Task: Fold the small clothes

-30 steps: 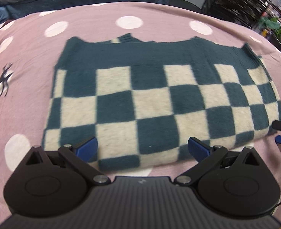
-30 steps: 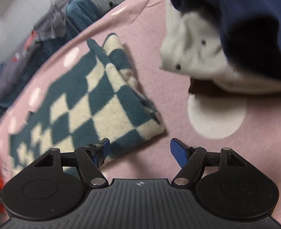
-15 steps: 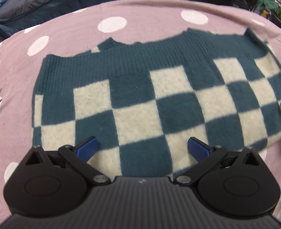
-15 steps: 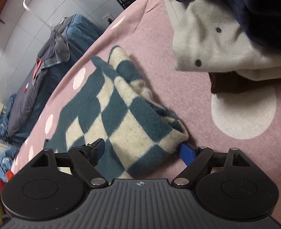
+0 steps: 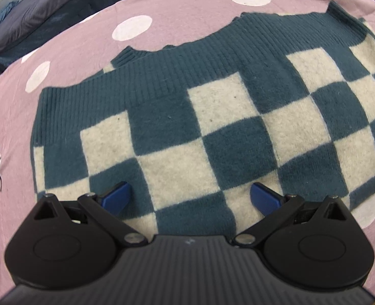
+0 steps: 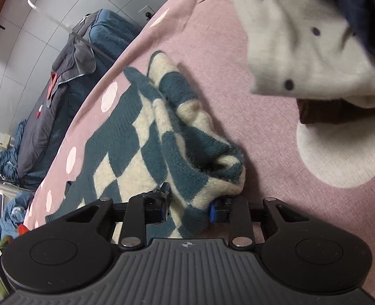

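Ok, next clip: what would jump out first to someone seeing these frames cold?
The checked sweater, teal and cream, fills the left wrist view, spread flat on a pink dotted sheet. In the right wrist view the right tongs are shut on its bunched end, while the left tongs sit open over its near edge. A white spotted garment lies at upper right.
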Available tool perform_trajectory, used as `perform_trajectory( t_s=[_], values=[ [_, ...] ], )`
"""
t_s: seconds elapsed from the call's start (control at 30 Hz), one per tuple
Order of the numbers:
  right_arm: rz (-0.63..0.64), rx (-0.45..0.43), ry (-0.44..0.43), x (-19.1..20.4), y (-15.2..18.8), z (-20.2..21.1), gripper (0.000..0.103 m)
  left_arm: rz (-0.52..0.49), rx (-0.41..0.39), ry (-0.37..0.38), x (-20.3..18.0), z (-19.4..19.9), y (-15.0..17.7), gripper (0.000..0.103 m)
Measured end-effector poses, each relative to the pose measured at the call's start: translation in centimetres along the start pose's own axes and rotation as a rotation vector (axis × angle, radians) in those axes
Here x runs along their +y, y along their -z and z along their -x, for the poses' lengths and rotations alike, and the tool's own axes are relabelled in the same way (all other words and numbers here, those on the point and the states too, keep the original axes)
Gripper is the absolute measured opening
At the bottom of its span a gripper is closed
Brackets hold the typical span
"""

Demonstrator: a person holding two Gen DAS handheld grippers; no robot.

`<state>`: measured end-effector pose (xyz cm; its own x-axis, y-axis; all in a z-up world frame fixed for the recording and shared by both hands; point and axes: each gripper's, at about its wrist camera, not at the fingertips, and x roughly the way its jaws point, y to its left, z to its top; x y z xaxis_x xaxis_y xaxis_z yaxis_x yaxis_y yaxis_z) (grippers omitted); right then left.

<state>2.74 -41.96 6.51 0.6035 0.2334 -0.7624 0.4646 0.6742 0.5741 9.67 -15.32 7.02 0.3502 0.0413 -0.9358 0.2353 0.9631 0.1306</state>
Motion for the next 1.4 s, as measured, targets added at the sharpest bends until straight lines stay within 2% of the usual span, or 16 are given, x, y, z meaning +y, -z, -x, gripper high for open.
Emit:
perform_trajectory(
  t_s=[0.1, 0.27, 0.43, 0.5, 0.57, 0.7, 0.8, 0.9, 1.0, 1.17, 1.3, 1.4],
  values=[
    [0.005, 0.005, 0.007, 0.2, -0.1, -0.1, 0.046, -0.024, 0.003, -0.009, -0.3, 0.0, -0.2, 0.103],
    [0.046, -0.009, 0.006, 1.2, -0.6, 0.1, 0.032, -0.026, 0.01, -0.005, -0.2, 0.0, -0.3, 0.103],
    [0.141, -0.04, -0.063, 4.5, -1.1, 0.8, 0.028, -0.013, 0.017, 0.012, 0.3, 0.1, -0.4, 0.103],
    [0.223, -0.049, -0.104, 6.8, -1.0, 0.9, 0.027, 0.035, 0.016, 0.029, 1.2, 0.7, -0.3, 0.103],
    [0.274, -0.045, -0.133, 8.9, -0.8, 0.8, 0.028, 0.084, -0.02, 0.035, 2.6, 2.0, 0.3, 0.103],
    [0.408, -0.04, -0.165, 13.1, 0.1, -0.2, 0.027, 0.228, -0.068, 0.025, 7.4, 4.8, 3.0, 0.103],
    [0.471, 0.001, -0.227, 16.1, 1.6, -1.3, 0.027, 0.353, -0.057, -0.006, 11.4, 6.0, 5.7, 0.103],
    [0.548, 0.064, -0.304, 19.5, 4.0, -2.8, 0.025, 0.398, -0.061, -0.094, 14.2, 7.1, 8.5, 0.103],
    [0.639, 0.135, -0.369, 22.5, 7.2, -4.1, 0.024, 0.468, -0.046, -0.119, 16.6, 7.8, 11.5, 0.103],
    [0.734, 0.253, -0.394, 25.3, 12.2, -6.3, 0.024, 0.558, -0.009, -0.142, 19.2, 8.7, 15.4, 0.103],
    [0.735, 0.312, -0.42, 25.9, 13.9, -6.6, 0.024, 0.594, 0.011, -0.143, 20.0, 8.8, 17.3, 0.103],
    [0.794, 0.337, -0.412, 26.0, 14.8, -6.5, 0.024, 0.639, 0.008, -0.13, 20.7, 8.6, 18.0, 0.103]
  ],
)
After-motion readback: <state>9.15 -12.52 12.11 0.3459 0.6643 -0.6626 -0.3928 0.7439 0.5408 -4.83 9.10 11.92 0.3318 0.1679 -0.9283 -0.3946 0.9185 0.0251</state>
